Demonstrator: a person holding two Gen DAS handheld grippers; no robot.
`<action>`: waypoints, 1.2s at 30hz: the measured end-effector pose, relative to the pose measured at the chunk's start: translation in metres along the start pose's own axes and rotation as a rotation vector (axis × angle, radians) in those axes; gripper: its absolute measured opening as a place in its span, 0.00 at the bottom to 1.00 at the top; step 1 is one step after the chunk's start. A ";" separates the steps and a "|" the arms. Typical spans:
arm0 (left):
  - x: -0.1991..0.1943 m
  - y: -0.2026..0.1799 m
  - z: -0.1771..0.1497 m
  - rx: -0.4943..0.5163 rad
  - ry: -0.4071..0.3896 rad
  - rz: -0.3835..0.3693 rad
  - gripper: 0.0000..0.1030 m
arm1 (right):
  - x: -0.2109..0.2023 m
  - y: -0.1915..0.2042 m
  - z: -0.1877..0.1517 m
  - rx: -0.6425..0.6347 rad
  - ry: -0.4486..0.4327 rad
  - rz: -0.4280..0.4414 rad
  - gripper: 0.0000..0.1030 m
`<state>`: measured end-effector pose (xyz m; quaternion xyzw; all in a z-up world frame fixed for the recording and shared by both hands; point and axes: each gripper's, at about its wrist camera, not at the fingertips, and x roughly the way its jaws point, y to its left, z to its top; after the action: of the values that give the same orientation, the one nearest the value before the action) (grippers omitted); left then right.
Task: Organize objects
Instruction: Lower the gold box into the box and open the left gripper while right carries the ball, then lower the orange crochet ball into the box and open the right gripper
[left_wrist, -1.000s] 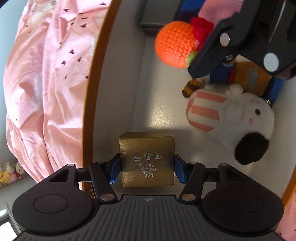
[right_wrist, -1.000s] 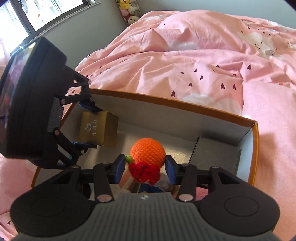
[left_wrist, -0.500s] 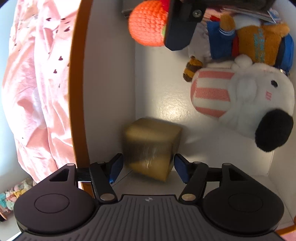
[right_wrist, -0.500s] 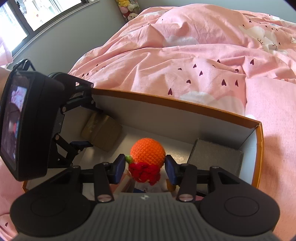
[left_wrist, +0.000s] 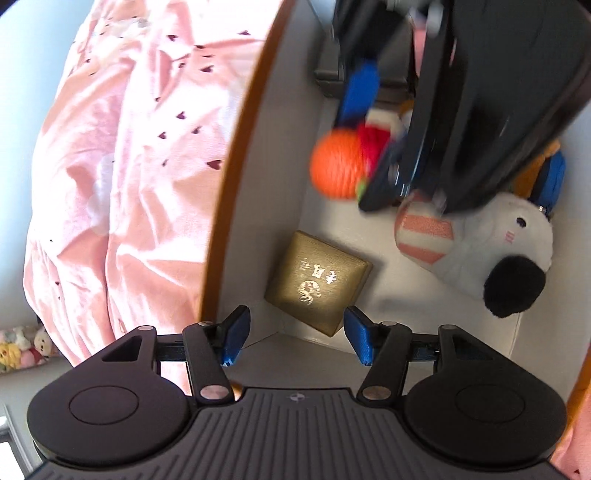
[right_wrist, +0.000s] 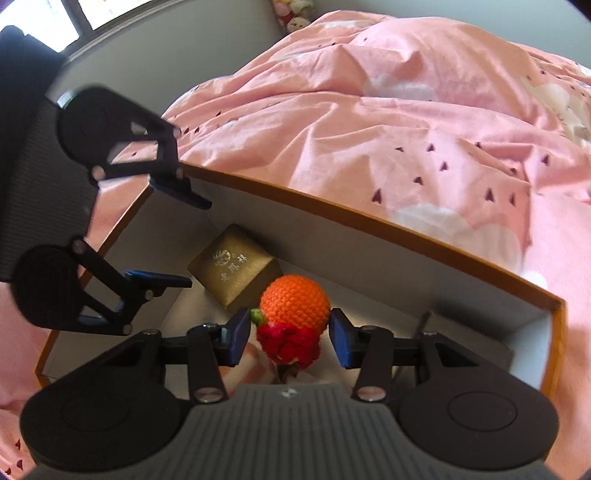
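Note:
A gold box lies tilted on the floor of the orange-rimmed white storage box, near its corner; it also shows in the right wrist view. My left gripper is open and empty just above it, and appears in the right wrist view. My right gripper has its jaws spread, with the orange crochet ball toy with red yarn between them; whether the pads still touch it is unclear. The toy shows blurred in the left wrist view.
A white plush with pink stripes and a black end lies in the box beside a blue-and-orange plush. A grey box sits at the far corner. The storage box rests on a pink duvet.
My left gripper let go of the gold box, which dropped to the storage box floor, and then rose away. My right gripper moved lower into the box with the orange toy and its jaws widened.

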<state>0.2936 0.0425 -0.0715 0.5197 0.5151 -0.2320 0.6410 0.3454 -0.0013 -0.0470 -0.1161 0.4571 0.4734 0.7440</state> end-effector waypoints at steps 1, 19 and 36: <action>-0.001 0.000 -0.002 0.002 -0.001 -0.010 0.67 | 0.005 0.002 0.003 -0.004 0.009 0.007 0.47; 0.024 -0.007 -0.033 -0.053 -0.028 0.003 0.44 | 0.049 0.013 0.033 0.082 0.045 0.093 0.47; -0.058 -0.028 -0.102 -0.701 -0.262 0.010 0.36 | -0.018 0.043 0.003 0.023 0.039 0.243 0.47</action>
<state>0.2067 0.1113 -0.0238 0.2372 0.4742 -0.1031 0.8416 0.3095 0.0123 -0.0198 -0.0602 0.4876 0.5524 0.6734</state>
